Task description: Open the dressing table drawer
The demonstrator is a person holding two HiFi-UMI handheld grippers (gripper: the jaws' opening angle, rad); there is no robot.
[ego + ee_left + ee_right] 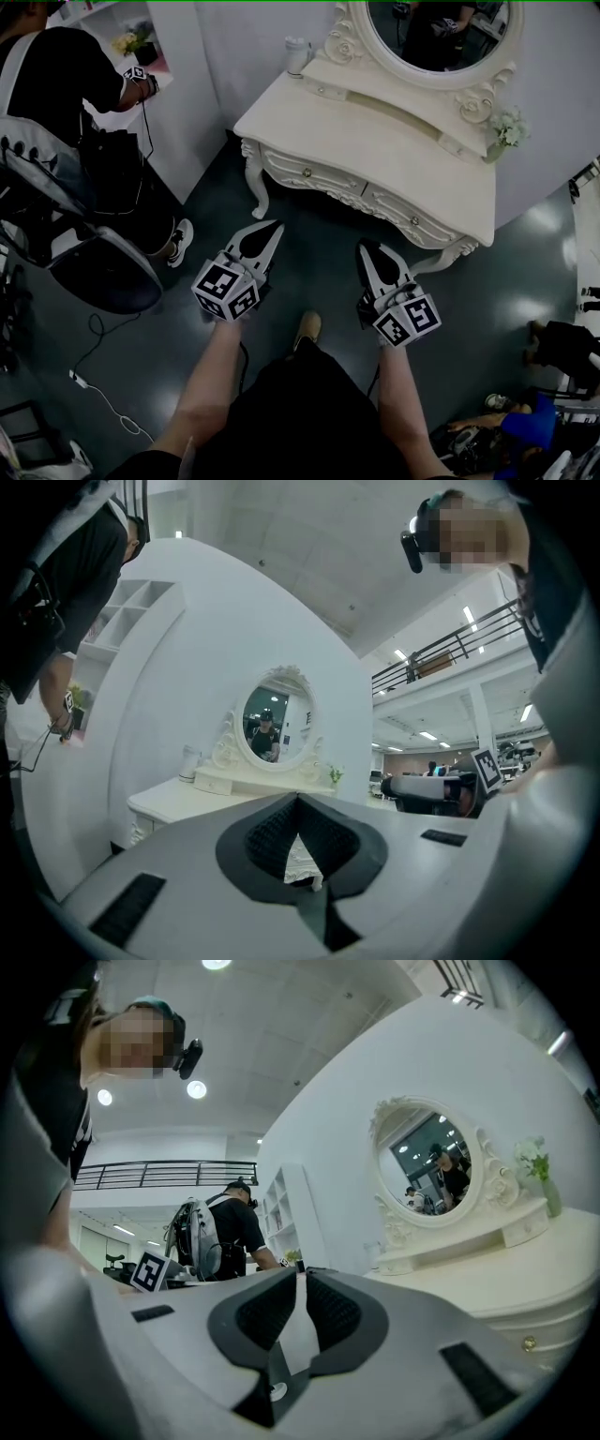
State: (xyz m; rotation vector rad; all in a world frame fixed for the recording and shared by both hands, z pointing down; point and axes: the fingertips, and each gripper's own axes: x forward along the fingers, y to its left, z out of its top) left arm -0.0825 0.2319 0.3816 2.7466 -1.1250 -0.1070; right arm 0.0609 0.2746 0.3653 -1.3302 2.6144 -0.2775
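The cream dressing table (375,141) with an oval mirror (436,33) stands ahead of me against the white wall. Two front drawers show, the left drawer (319,178) and the right drawer (398,211), both closed, each with a small knob. My left gripper (272,227) hangs over the dark floor short of the left drawer, jaws shut and empty. My right gripper (364,247) is level with it, below the right drawer, jaws together with nothing held. The left gripper view has its gripper (298,799) facing the table (178,799). The right gripper (301,1270) view shows a knob (530,1342).
A person (66,84) with a backpack stands at the left by a white shelf unit (178,84), with a black chair (94,262) and a floor cable (103,394) beside them. A white bottle (297,54) and a small flower vase (506,131) stand on the table. Bags lie at lower right (525,422).
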